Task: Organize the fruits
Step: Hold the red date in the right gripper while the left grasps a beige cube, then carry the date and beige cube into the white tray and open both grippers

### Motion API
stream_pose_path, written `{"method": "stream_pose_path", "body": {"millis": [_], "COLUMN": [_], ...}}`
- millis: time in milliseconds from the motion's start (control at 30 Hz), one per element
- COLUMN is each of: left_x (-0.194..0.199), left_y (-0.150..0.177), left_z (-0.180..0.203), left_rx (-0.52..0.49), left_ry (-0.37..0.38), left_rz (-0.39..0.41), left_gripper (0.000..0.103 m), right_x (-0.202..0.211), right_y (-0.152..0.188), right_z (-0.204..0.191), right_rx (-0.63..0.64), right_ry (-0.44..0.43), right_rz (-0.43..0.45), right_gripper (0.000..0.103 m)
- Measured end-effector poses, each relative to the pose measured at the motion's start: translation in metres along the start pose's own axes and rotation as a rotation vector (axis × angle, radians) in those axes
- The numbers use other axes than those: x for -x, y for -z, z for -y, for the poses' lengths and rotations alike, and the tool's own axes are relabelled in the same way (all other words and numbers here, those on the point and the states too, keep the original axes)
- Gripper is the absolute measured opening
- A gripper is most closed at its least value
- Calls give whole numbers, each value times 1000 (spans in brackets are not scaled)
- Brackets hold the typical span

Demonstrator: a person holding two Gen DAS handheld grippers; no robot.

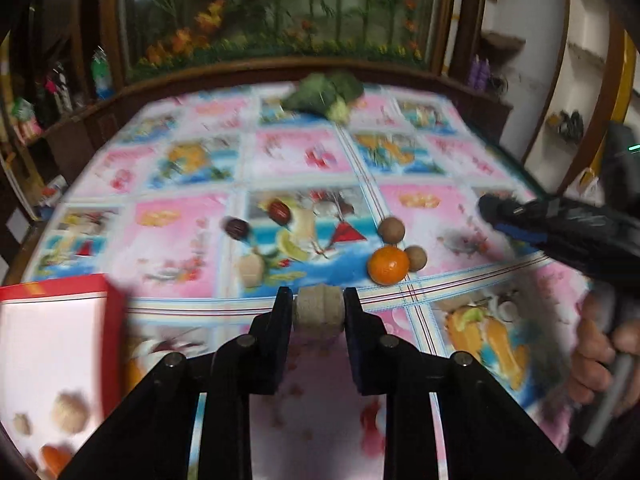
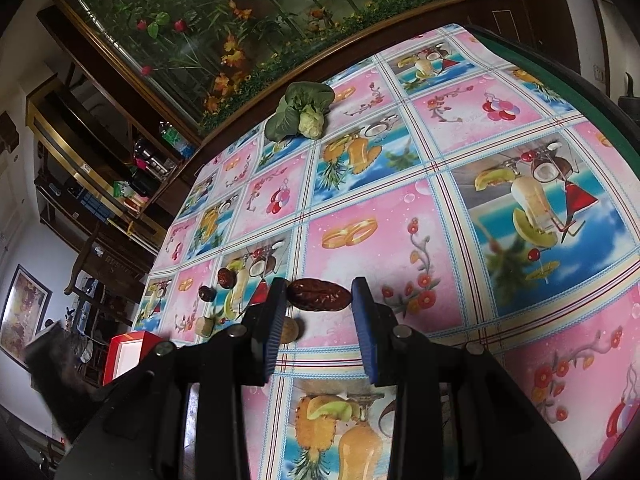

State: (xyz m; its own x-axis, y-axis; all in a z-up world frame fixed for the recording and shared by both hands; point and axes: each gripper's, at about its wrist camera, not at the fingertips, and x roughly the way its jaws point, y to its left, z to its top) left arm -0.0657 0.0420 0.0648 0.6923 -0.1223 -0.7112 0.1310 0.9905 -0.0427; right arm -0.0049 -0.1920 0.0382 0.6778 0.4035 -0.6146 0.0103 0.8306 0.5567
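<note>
Fruits partly sorted: tan round fruit (image 1: pixel 319 306) clamped in left gripper (image 1: pixel 318 304) at centre frame, presumably bound for red box (image 1: pixel 60 320) at lower left; red date (image 2: pixel 319 295) pinched lengthwise in right gripper (image 2: pixel 319 300); orange (image 1: pixel 388 265) on table.

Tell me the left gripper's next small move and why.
Probably swing left and carry the walnut over the red box, then open. The left hand-held gripper is shut on the walnut above the tablecloth, and the box at its left already holds walnuts.
</note>
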Motion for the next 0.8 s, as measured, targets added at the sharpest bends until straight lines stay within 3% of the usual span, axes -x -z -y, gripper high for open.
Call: {"method": "stream_pose_path", "body": {"millis": [167, 333, 500, 800], "left_x": [59, 91, 112, 126], "left_y": [11, 24, 44, 74], "left_z": [-22, -43, -65, -98], "left_rx": [54, 93, 139, 199], "left_ry": [-65, -123, -149, -177], "left_rz": [117, 170, 179, 153], "left_gripper": [24, 24, 24, 24], "right_x": [2, 8, 11, 7], "right_y": [1, 3, 3, 14], "right_z": [-6, -12, -12, -16], "right_rx": [36, 77, 98, 82], "right_ry": [-9, -15, 12, 50], "right_rz": [27, 91, 150, 139], "right_gripper": [35, 35, 35, 35]}}
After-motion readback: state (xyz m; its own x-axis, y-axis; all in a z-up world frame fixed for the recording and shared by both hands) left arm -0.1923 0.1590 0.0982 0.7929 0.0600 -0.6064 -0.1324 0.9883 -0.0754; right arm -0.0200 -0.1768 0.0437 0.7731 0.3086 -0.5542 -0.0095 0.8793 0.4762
